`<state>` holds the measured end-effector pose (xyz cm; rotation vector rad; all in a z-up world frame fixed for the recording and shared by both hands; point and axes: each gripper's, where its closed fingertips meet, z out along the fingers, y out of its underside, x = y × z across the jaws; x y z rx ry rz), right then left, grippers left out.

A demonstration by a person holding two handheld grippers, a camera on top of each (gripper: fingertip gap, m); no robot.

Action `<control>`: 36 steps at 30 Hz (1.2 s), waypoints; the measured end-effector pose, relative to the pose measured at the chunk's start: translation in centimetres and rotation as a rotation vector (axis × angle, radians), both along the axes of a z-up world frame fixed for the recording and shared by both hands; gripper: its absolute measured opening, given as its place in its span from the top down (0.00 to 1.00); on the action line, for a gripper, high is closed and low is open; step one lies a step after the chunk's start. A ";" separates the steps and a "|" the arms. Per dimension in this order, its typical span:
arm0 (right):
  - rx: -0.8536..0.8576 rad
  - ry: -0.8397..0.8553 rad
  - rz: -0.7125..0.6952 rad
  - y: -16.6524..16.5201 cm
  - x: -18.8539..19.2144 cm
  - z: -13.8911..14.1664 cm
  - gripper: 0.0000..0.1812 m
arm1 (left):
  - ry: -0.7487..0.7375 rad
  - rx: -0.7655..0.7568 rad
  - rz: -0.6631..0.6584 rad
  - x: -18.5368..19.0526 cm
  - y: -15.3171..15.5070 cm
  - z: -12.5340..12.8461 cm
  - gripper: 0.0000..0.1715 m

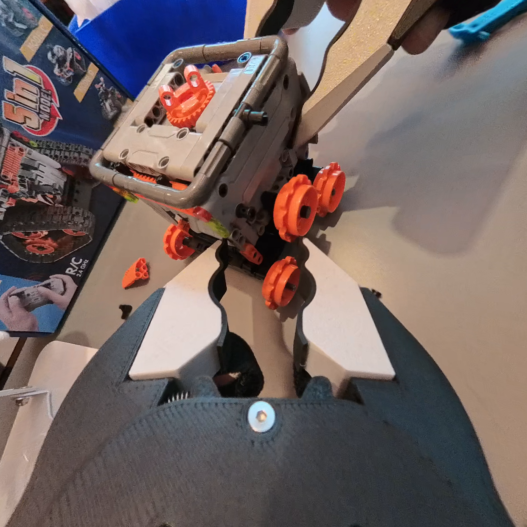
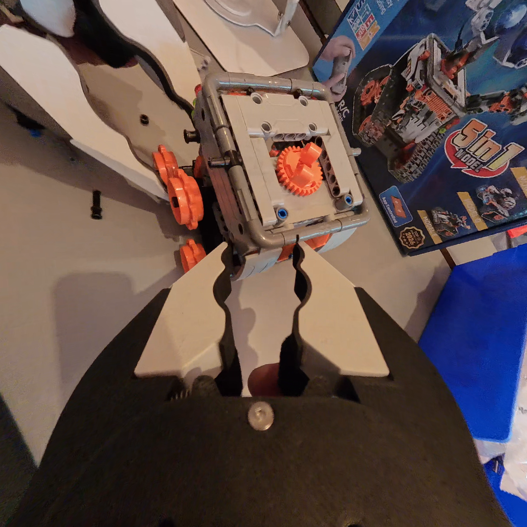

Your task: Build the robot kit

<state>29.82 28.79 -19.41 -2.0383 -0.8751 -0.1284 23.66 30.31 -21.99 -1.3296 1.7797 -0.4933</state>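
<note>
Both grippers being closed on grey-orange brick vehicle (image 2: 273, 168): left gripper (image 1: 262, 251) half-open at wheeled underside, right gripper (image 2: 261, 248) half-open pinching near grey corner; model being steadied.

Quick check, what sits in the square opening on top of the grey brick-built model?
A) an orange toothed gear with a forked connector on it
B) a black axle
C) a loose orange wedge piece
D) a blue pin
A: both wrist views show the orange toothed gear seated in the top opening of the grey brick-built model, with a forked orange connector standing on it.
</note>
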 end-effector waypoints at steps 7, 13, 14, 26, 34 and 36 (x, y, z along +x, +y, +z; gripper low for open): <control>-0.019 0.020 0.010 2.6 2.1 0.0 0.75 | 0.005 -0.033 0.062 1.9 2.2 -0.4 0.72; -0.056 0.066 0.046 0.0 1.8 0.5 0.64 | 0.018 -0.056 0.012 0.0 1.8 0.3 0.60; -0.041 0.064 0.041 0.1 1.6 0.3 0.65 | 0.005 -0.068 0.009 0.2 1.6 0.3 0.60; 0.089 -0.126 -0.221 -0.8 4.6 1.0 0.78 | -0.110 0.078 0.072 0.6 2.6 2.7 0.68; 0.250 -0.221 0.082 -1.2 -3.5 1.2 0.80 | -0.050 0.136 0.099 -1.8 3.2 4.0 0.71; 0.218 -0.232 0.102 -0.7 -3.7 0.1 0.81 | -0.044 0.180 0.108 -3.0 2.8 4.6 0.71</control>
